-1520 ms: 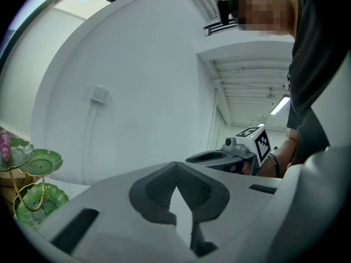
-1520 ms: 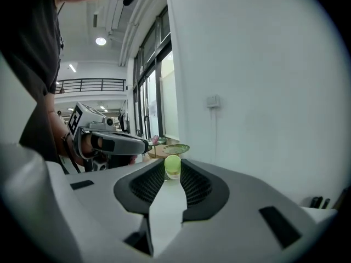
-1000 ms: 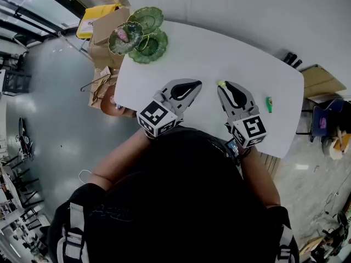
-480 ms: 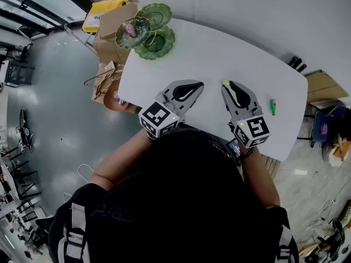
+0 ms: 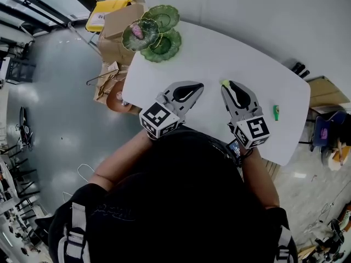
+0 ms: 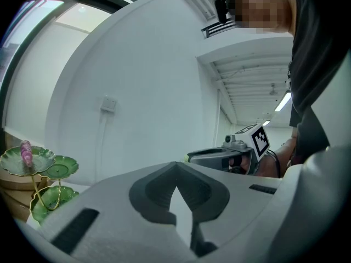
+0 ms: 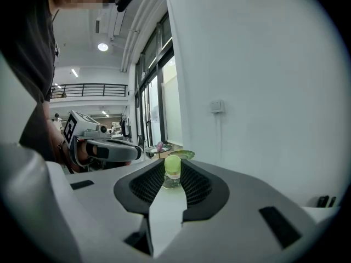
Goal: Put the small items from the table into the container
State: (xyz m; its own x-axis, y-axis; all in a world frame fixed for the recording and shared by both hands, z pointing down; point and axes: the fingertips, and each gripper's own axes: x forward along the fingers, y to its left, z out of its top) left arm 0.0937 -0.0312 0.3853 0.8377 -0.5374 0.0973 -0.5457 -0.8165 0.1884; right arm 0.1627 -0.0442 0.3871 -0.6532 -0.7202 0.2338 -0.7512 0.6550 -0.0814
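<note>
White table (image 5: 219,56) filled centre of head view; cardboard boxes (image 5: 118,26) stood beside its far-left corner. Green tiered leaf-dish container (image 5: 159,37) sat on that corner, pink item (image 5: 137,30) in upper dish. Left gripper (image 5: 198,86) was over near side of table, jaws closed tip to tip, nothing between them. Right gripper (image 5: 230,86) was just beside it, clamped on small clear bottle with yellow-green cap (image 7: 172,167). Small green item (image 5: 277,112) lay on table well right of right gripper.

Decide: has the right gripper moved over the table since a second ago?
Yes: the right gripper edged toward the leaf dishes, away from the green item.
</note>
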